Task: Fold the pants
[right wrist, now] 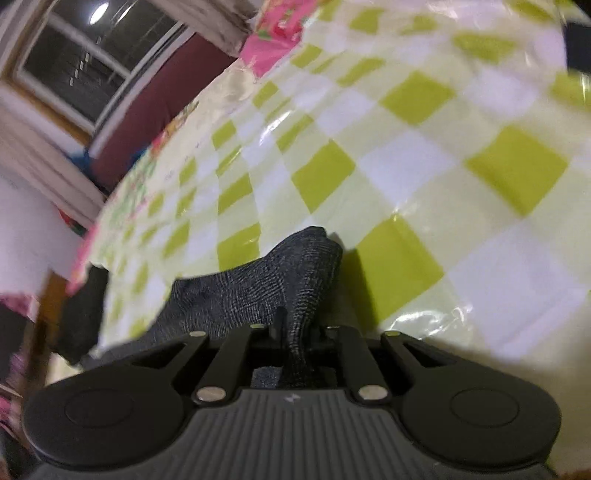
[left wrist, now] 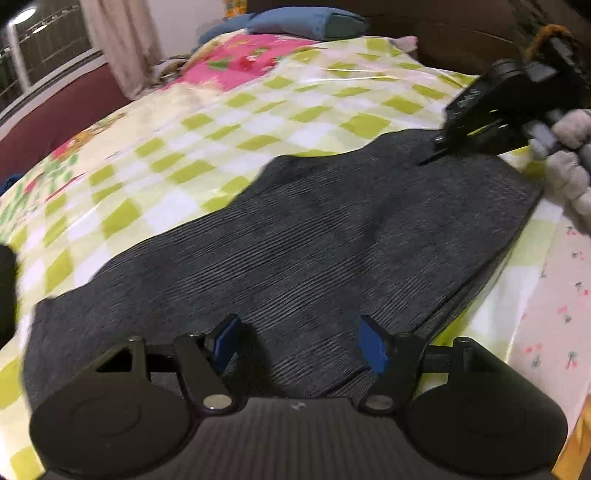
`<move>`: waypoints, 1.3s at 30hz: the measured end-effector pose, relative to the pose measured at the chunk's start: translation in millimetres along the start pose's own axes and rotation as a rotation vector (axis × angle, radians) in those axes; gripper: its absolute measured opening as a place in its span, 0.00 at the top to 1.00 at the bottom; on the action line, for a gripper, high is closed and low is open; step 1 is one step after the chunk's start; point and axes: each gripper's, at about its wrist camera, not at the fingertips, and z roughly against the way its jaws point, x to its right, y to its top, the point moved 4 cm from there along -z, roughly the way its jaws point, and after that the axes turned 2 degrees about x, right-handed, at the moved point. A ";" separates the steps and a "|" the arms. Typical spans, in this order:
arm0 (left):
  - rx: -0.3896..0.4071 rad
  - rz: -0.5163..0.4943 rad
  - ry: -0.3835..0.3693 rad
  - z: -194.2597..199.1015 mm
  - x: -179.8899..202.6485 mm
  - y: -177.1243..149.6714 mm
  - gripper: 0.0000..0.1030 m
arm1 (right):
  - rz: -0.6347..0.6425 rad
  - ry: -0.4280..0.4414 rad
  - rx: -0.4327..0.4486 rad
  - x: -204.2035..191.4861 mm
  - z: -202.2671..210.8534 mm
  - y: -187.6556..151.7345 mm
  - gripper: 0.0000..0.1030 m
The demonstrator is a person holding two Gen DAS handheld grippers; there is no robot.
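one pair of dark grey ribbed pants lies flat on the bed, running along the bed's near edge, with its long outer edge close to that edge on the right. the bed carries a green-and-white checked cover; the whole surface beyond the pants, toward the far side and the window, is open cover. one blue pillow sits at the far end of the bed. two grippers are in view. the left gripper hovers over the near end of the pants, its blue-padded fingers spread apart with cloth showing between them but not pinched. the right gripper is pressed together on a raised fold of the pants at the far end, and a gloved hand holds it.
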 end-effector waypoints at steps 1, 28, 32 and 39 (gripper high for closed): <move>0.001 0.013 0.016 4.5 -5.0 -2.7 0.20 | 0.015 -0.019 0.022 -4.6 4.7 -1.6 0.85; 0.007 0.058 0.222 0.3 -21.1 13.9 0.18 | -0.003 -0.077 0.070 11.9 13.4 -34.9 0.58; -0.006 0.043 0.220 -8.3 -12.7 22.7 0.18 | 0.016 -0.066 0.076 10.9 15.1 -34.6 0.58; 0.007 0.047 0.208 -17.2 -3.6 35.7 0.18 | 0.058 0.021 0.021 11.9 17.0 -38.1 0.48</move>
